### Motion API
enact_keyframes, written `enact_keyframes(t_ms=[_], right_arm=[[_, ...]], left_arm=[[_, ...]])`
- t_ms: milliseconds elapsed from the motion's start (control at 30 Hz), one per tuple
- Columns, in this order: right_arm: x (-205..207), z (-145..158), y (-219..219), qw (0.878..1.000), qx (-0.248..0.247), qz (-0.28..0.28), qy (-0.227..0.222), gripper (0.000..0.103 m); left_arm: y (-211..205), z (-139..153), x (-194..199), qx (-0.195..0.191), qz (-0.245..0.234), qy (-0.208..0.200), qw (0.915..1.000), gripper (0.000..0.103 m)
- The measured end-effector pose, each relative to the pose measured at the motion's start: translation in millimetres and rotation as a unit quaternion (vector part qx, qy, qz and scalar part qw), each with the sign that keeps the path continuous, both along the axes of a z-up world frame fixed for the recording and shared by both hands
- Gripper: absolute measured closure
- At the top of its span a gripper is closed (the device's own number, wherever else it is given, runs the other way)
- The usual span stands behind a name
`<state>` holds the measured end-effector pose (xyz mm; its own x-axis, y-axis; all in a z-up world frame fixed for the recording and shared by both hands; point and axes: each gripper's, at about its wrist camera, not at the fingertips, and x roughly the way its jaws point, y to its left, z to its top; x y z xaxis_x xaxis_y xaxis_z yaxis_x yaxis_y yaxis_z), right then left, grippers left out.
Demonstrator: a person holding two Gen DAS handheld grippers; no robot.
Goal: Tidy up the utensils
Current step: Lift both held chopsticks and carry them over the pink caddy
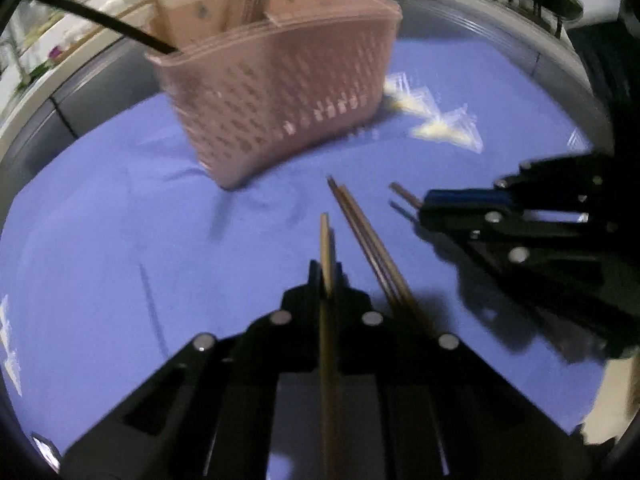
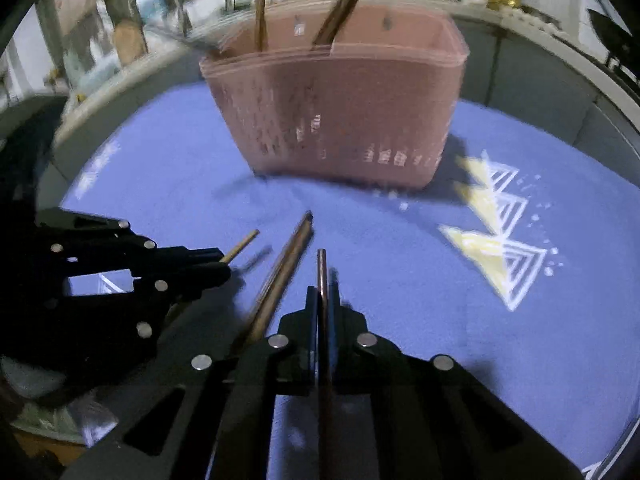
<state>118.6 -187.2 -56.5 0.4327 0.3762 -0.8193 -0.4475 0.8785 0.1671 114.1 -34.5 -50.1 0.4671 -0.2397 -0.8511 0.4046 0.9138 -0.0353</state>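
Observation:
A pink perforated utensil basket (image 1: 280, 92) stands on the blue cloth and also shows in the right wrist view (image 2: 340, 112); utensil handles stick out of its top. My left gripper (image 1: 326, 276) is shut on a light wooden chopstick (image 1: 325, 240). My right gripper (image 2: 323, 300) is shut on a dark brown chopstick (image 2: 322, 276). Each gripper shows in the other's view: the right gripper (image 1: 424, 210) and the left gripper (image 2: 224, 266). A pair of brown chopsticks (image 1: 368, 240) lies on the cloth between them, also in the right wrist view (image 2: 286, 268).
The blue cloth (image 1: 120, 220) has white and yellow triangle patterns (image 2: 500, 248) to the right of the basket. A grey table rim (image 1: 500, 32) curves behind. Cluttered shelves (image 2: 120, 40) stand at the back left.

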Motion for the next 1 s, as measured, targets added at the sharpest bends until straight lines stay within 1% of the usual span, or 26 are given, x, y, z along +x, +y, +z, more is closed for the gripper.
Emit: enact_keyframes(t_ms=[33, 100, 133, 167, 233, 300, 433, 567, 700, 767, 833, 933, 967, 1000], right_arm=[[-6.5, 12.9, -5.8, 1.000, 0.016, -0.004, -0.018, 0.098], [-20.0, 37.6, -15.7, 0.998, 0.042, -0.011, -0.056, 0.098], [-26.1, 48.7, -20.4, 0.996, 0.053, -0.014, -0.073, 0.098], [-35.8, 64.1, -26.5, 0.993, 0.068, -0.019, -0.098, 0.098], [-50.8, 83.7, -31.4, 0.987, 0.083, -0.025, -0.136, 0.098], [-63.7, 102.7, -34.8, 0.979, 0.098, -0.030, -0.176, 0.098], [-79.4, 125.8, -40.6, 0.965, 0.113, -0.035, -0.232, 0.098], [-79.1, 129.5, -38.1, 0.960, 0.105, -0.042, -0.255, 0.098], [-75.6, 132.0, -35.6, 0.962, 0.103, -0.047, -0.249, 0.098], [-73.2, 134.5, -35.8, 0.963, 0.105, -0.045, -0.243, 0.098], [-64.9, 146.8, -34.6, 0.961, 0.111, -0.046, -0.248, 0.098], [-52.0, 169.5, -34.1, 0.955, 0.137, -0.051, -0.258, 0.098], [-45.9, 178.2, -32.2, 0.952, 0.144, -0.052, -0.264, 0.098], [-36.2, 192.7, -28.4, 0.948, 0.151, -0.053, -0.275, 0.098]], left_arm=[[6.5, 11.9, -4.1, -0.017, 0.004, -0.010, 0.9998, 0.098], [21.7, 44.4, -18.9, -0.048, 0.010, -0.045, 0.9978, 0.098], [25.9, 55.2, -24.7, -0.058, 0.011, -0.058, 0.9966, 0.098], [33.4, 73.2, -35.3, -0.073, 0.012, -0.080, 0.9940, 0.098], [41.7, 95.6, -50.0, -0.088, 0.014, -0.112, 0.9897, 0.098], [48.3, 112.0, -63.5, -0.096, 0.017, -0.137, 0.9857, 0.098], [55.5, 129.6, -82.6, -0.102, 0.021, -0.169, 0.9801, 0.098], [51.9, 127.4, -86.4, -0.088, 0.023, -0.186, 0.9783, 0.098], [54.3, 132.5, -79.9, -0.098, 0.022, -0.173, 0.9799, 0.098], [55.1, 140.6, -75.1, -0.106, 0.023, -0.175, 0.9786, 0.098], [56.9, 160.4, -67.2, -0.117, 0.024, -0.187, 0.9749, 0.098], [56.0, 192.2, -55.1, -0.124, 0.029, -0.223, 0.9666, 0.098], [54.8, 205.5, -48.2, -0.127, 0.033, -0.238, 0.9625, 0.098], [53.2, 213.4, -43.4, -0.130, 0.037, -0.245, 0.9601, 0.098]])
